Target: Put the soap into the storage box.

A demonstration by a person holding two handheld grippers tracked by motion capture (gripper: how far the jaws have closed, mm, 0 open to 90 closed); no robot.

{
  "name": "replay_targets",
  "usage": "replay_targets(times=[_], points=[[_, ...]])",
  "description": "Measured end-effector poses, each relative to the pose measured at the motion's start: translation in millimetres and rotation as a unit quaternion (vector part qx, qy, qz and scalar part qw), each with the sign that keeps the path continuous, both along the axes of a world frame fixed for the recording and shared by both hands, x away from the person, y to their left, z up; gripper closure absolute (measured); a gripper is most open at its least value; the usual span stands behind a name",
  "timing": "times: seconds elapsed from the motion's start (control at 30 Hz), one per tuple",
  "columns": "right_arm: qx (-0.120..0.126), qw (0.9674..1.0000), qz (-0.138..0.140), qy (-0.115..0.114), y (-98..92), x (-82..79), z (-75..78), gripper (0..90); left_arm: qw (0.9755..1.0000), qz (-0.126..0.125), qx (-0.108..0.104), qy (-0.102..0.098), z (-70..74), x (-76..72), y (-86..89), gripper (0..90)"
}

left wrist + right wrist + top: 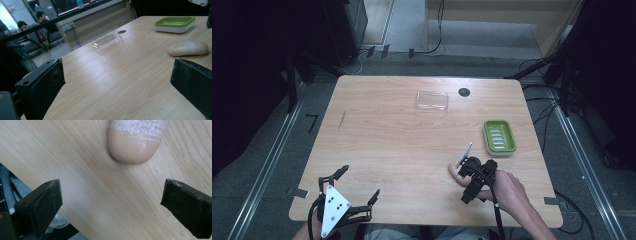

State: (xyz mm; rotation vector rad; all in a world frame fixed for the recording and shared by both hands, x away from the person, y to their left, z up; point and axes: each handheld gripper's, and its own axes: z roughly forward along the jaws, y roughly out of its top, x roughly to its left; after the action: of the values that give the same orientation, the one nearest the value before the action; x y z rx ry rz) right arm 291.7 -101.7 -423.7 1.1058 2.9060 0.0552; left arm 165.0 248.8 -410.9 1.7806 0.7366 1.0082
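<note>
Right gripper view: the bar of soap [136, 141] lies just ahead of the right gripper [110, 202], jaws wide and empty, long axis running away from it. Left gripper [346, 194], also wide, idles near the desk's [387, 145] front-left corner.

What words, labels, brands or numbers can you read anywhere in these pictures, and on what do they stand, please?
None can be read.
The soap bar bears only white scuffing, no legible stamp.
The green soap dish and the clear lid are unmarked.
The papers on the far wall in the left gripper view are too blurred to read.
</note>
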Motion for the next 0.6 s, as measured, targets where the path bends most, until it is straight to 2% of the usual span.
replay_targets(times=[0.6], points=[[0.005, 1.0000, -0.007, -0.001, 8.4, 23.7, -2.4, 2.5, 1.0000, 0.000, 0.000, 0.000, 0.0, -0.1, 0.5, 0.0]])
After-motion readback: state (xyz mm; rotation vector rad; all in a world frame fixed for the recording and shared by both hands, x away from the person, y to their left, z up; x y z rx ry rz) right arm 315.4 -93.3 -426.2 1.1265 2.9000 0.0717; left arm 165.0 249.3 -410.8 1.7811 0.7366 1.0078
